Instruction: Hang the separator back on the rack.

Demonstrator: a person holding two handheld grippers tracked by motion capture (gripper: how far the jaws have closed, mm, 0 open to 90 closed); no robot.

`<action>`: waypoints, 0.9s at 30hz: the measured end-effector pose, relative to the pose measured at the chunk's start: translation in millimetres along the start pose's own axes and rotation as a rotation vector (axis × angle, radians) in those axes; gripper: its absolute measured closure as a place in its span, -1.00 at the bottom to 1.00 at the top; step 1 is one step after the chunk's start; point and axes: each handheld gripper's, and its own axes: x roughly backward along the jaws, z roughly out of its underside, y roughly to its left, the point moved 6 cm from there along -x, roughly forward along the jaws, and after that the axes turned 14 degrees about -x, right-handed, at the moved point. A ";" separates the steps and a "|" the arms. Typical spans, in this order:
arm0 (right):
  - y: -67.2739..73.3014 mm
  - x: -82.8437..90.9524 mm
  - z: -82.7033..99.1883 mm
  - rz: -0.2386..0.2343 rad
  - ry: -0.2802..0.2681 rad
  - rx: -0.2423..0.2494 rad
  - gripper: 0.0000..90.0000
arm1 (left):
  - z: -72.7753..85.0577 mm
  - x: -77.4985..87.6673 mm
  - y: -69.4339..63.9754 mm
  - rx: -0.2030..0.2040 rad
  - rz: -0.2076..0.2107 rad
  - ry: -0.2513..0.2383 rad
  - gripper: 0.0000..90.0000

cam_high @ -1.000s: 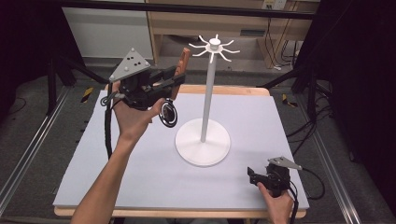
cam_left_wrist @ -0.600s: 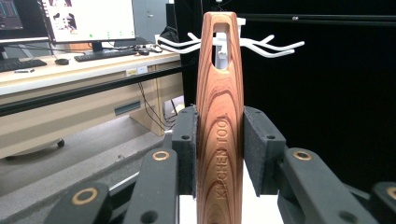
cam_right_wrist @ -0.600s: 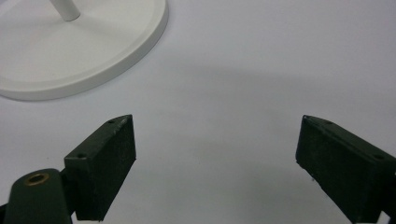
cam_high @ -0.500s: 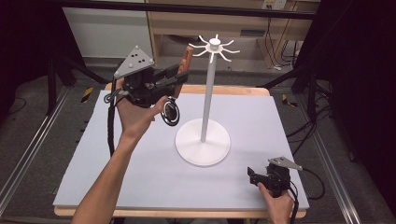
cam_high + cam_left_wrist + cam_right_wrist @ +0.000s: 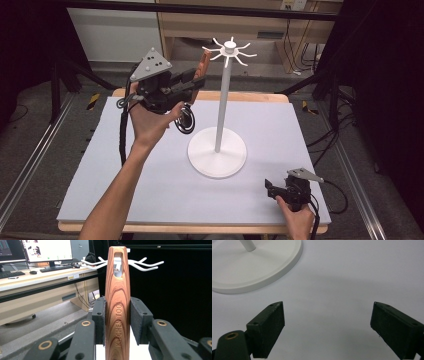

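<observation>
Aloft, the left claw (image 5: 192, 85) clamps the wooden handle (image 5: 117, 302).

A pale grey board (image 5: 125, 190) is lying flat under both grippers, reaching from below the left gripper (image 5: 192, 82) to beneath the right gripper (image 5: 270, 189). Ahead of the left gripper and to its left, a light wooden desk (image 5: 37, 287) is carrying a lit flat monitor (image 5: 47, 250), a black keyboard (image 5: 53, 268) and a black mouse (image 5: 33, 272). A black curtain (image 5: 180, 302) is hanging ahead to its right. A metal floor rail (image 5: 30, 165) is running well left of it.
</observation>
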 end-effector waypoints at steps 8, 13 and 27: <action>0.0 0.1 0.2 0.000 0.001 -0.007 -0.72 | 2.3 -4.2 -0.6 0.003 0.004 0.009 0.49; 0.2 0.3 0.2 -0.002 0.001 -0.006 -0.72 | 3.6 -8.1 -0.8 0.017 0.006 0.007 0.49; -0.6 -0.3 -0.1 -0.002 0.001 0.002 -0.72 | 9.3 -20.4 -3.7 0.028 0.031 0.003 0.49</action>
